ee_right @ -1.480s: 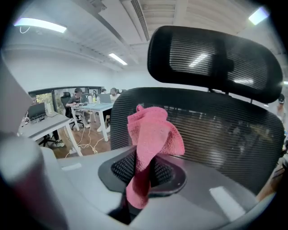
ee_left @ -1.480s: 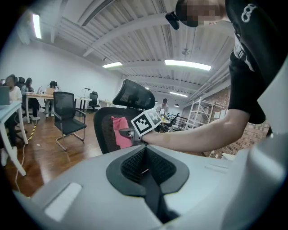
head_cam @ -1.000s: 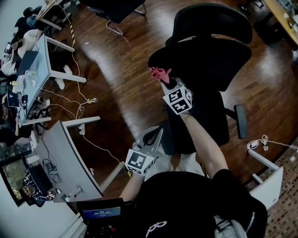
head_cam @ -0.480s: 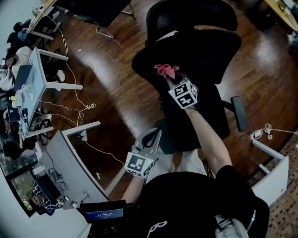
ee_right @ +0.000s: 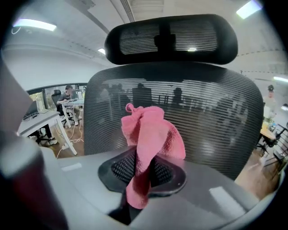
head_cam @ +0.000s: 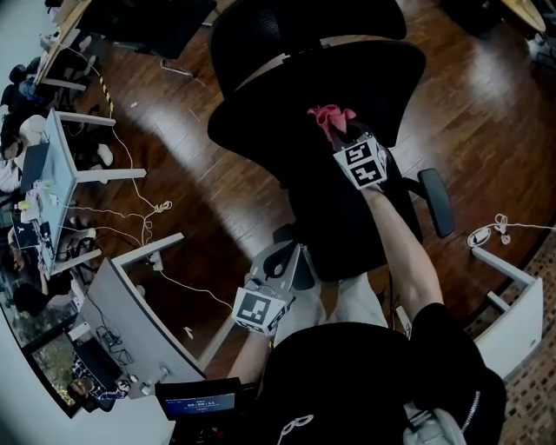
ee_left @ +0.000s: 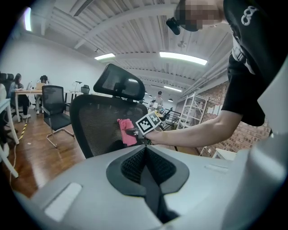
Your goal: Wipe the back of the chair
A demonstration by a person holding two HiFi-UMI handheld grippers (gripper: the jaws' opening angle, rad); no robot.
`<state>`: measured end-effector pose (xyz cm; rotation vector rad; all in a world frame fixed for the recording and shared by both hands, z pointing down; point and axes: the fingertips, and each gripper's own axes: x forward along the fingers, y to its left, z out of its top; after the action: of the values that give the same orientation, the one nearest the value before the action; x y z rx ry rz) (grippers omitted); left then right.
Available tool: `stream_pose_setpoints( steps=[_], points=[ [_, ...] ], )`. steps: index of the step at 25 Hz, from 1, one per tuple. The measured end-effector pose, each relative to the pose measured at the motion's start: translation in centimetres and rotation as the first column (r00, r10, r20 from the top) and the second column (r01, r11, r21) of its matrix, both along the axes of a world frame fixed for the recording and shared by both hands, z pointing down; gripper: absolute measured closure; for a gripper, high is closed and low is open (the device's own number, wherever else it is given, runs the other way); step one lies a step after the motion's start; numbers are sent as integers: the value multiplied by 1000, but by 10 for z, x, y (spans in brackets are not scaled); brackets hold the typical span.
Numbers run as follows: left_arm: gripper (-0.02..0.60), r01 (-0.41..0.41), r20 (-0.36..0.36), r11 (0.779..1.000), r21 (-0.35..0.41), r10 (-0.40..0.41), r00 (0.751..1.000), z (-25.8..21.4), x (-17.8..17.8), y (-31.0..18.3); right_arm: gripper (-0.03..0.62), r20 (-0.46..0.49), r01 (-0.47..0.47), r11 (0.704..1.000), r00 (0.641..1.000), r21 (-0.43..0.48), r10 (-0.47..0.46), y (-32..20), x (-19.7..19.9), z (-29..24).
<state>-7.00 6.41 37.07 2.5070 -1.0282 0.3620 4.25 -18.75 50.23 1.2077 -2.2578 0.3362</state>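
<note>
A: From the head view, where does the work stand?

B: The right gripper (head_cam: pixel 339 132) is reached out over the chair (head_cam: pixel 347 228). The pink cloth (head_cam: pixel 328 116) at its tip lies against the black backrest (head_cam: pixel 269 100), about midway across it and below the headrest (head_cam: pixel 287 24). The left gripper (head_cam: pixel 282 257) hangs low by the person's body, just beside the chair's near edge and well apart from the backrest.

A: And the left gripper view?

B: Its jaws are pressed together with nothing between them, so it is idle. Beyond them the cloth shows from the side, set on the mesh between the backrest's top edge and its lower edge.

A: The right gripper view?

B: There the jaws are clamped on the cloth, which stands up bunched between them. The mesh fills the view straight behind it. Whether cloth and mesh actually touch I can't tell from this view alone.

A: So which step is this?

B: I judge it to be the wiping itself. Only a small patch lies under the cloth, so most of the surface looks left to cover.

A: What does the next move call for?

B: Even pressure into the mesh, sweeping toward a side edge and then across again in overlapping rows. The mesh will likely give and the chair may swivel, so the left gripper could steady it.
</note>
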Motion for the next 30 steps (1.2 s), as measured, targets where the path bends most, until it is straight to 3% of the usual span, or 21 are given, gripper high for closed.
stream_pose_setpoints(
  steps=[17,24,30],
  points=[
    [594,-38,-11,999,-34,38,999,21,74,-5,543,-20,-194,981,981,5,194,-24,166,16],
    [594,-36,-20,999,-26,35,999,27,92,-7,543,-22,-272,962,962,-11,272,-19,212,26],
    [594,-39,-23,999,-2,39,999,21,101,-12,543,-28,-265,964,964,-19,265,-17,211,29]
  ],
)
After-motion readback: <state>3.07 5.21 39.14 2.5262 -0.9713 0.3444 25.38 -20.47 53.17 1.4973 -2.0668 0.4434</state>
